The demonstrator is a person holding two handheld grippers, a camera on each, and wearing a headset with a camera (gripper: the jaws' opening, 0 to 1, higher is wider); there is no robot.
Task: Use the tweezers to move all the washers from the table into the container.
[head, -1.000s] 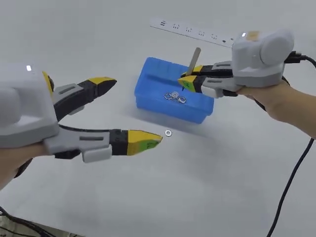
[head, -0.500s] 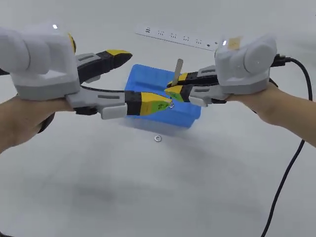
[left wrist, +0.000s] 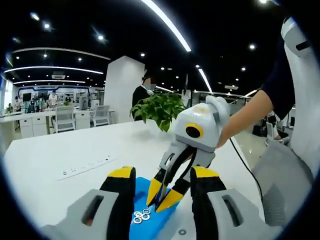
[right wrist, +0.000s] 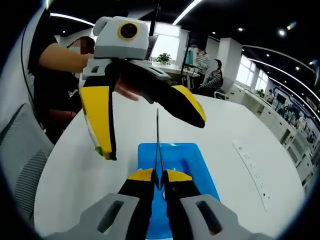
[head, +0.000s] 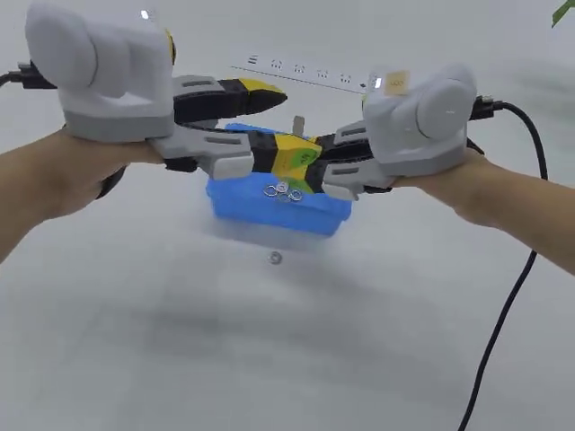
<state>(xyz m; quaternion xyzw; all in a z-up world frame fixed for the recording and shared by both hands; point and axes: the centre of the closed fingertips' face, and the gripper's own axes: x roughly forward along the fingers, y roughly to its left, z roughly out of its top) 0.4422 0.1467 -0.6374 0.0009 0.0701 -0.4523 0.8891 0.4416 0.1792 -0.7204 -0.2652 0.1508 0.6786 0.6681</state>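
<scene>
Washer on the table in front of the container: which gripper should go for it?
Right. The right gripper is shut on the tweezers, above the container and near the washer. The left gripper is open and holds nothing, so it would likely need a handover first.

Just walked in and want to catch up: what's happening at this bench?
A person works two grippers above a blue container. The right gripper is shut on the tweezers; the left gripper is open, facing it. A few washers lie in the container, and one washer sits on the table in front.
</scene>
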